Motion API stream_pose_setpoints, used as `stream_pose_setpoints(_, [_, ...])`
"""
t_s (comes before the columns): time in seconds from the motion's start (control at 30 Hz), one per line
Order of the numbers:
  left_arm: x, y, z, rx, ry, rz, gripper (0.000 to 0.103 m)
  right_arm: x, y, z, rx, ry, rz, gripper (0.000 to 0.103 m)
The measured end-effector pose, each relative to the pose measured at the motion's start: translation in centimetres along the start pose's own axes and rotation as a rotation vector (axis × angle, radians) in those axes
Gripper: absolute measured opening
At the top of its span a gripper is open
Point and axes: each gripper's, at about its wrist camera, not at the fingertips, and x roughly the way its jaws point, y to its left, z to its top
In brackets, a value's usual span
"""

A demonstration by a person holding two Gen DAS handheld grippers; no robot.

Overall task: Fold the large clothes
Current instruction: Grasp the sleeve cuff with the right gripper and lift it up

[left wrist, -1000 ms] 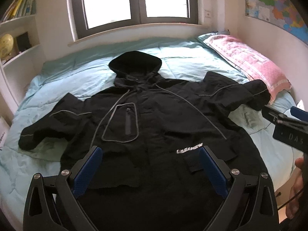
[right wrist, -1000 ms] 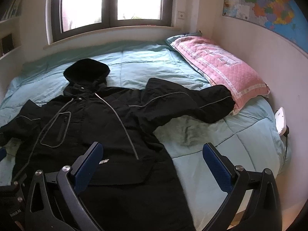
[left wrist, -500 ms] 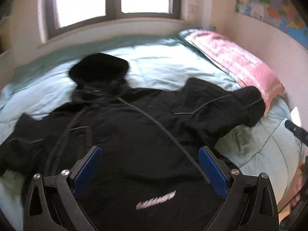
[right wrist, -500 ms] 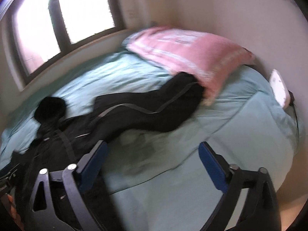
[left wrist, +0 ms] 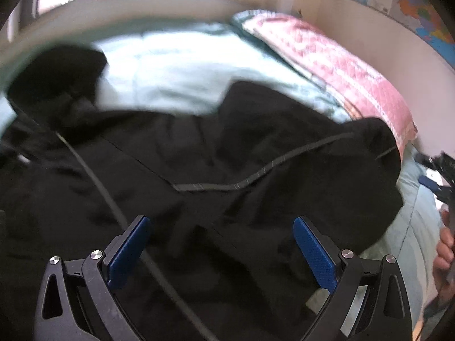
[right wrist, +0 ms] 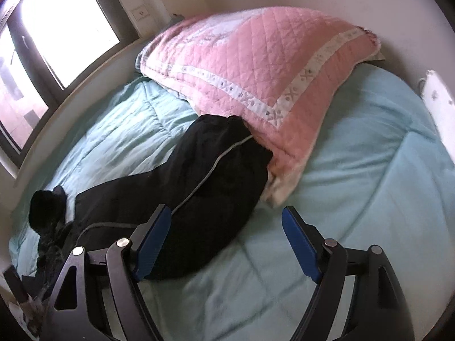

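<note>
both grippers have swung in low over the black coat [left wrist: 199,170] since a second ago, away from the wide look at the whole garment. the left gripper [left wrist: 219,244] now hangs above the coat's chest, near the grey piping, with its jaws spread wide and nothing between them. the right gripper [right wrist: 224,241] has swept toward the pink pillow [right wrist: 256,85] and now points at the sleeve [right wrist: 210,184] whose cuff lies against the pillow's lower corner. its jaws are closing, yet only the sleeve's edge and bare blue quilt [right wrist: 355,184] show between the pads, with no cloth pinched.

this reads as the approach to a first fold: the sleeve beside the pillow looks like the part to be picked up and laid over the coat's body. nothing is folded yet.

the coat lies spread on the quilt, with its hood [left wrist: 57,76] on the far side from the pillow, toward the window [right wrist: 57,28]. the pillow's corner touches or may overlap the cuff, so it could drag when the sleeve is lifted. a white object [right wrist: 435,93] sits at the bed's edge beyond the pillow, well clear. the left view is blurred.
</note>
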Motion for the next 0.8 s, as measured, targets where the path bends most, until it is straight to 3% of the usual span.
stream_pose_setpoints(0.1, [2.9,0.2,-0.8,-0.002,0.071,0.024,0.1,2.8,-0.3,1.1,0.017,0.017,-0.016,0.084])
stream_pose_setpoints(0.27, [3.5,-0.5,-1.4,0.028,0.053,0.047,0.101,7.8,-1.6,1.9,0.108,0.1,0.029,0.083])
stream_pose_setpoints(0.37, [3.7,-1.1,-1.4,0.043,0.047,0.064,0.101,9.1,-1.2,1.6,0.101,0.125,0.044,0.057])
stream_pose_setpoints(0.4, [3.8,-1.3,-1.5,0.046,0.047,0.068,0.101,8.6,-0.7,1.4,0.075,0.102,0.021,0.039])
stream_pose_setpoints(0.47, [3.5,-1.6,-1.4,0.042,0.037,0.064,0.101,7.0,0.2,1.2,0.021,0.046,0.004,0.018])
stream_pose_setpoints(0.57, [1.8,-2.0,-0.9,0.031,0.0,0.032,0.099,3.3,0.9,1.4,-0.034,-0.047,-0.001,0.015])
stream_pose_setpoints(0.67, [-2.0,-3.3,0.3,0.063,-0.09,0.004,0.098,-0.9,1.2,1.9,-0.121,-0.168,-0.099,0.014])
stream_pose_setpoints(0.73, [-3.3,-4.6,0.9,0.072,-0.12,-0.026,0.098,-2.4,0.6,2.1,-0.146,-0.192,-0.112,0.014])
stream_pose_setpoints(0.8, [-2.5,-6.1,1.5,0.088,-0.077,-0.089,0.098,-2.0,-0.1,2.3,-0.139,-0.167,-0.12,0.013])
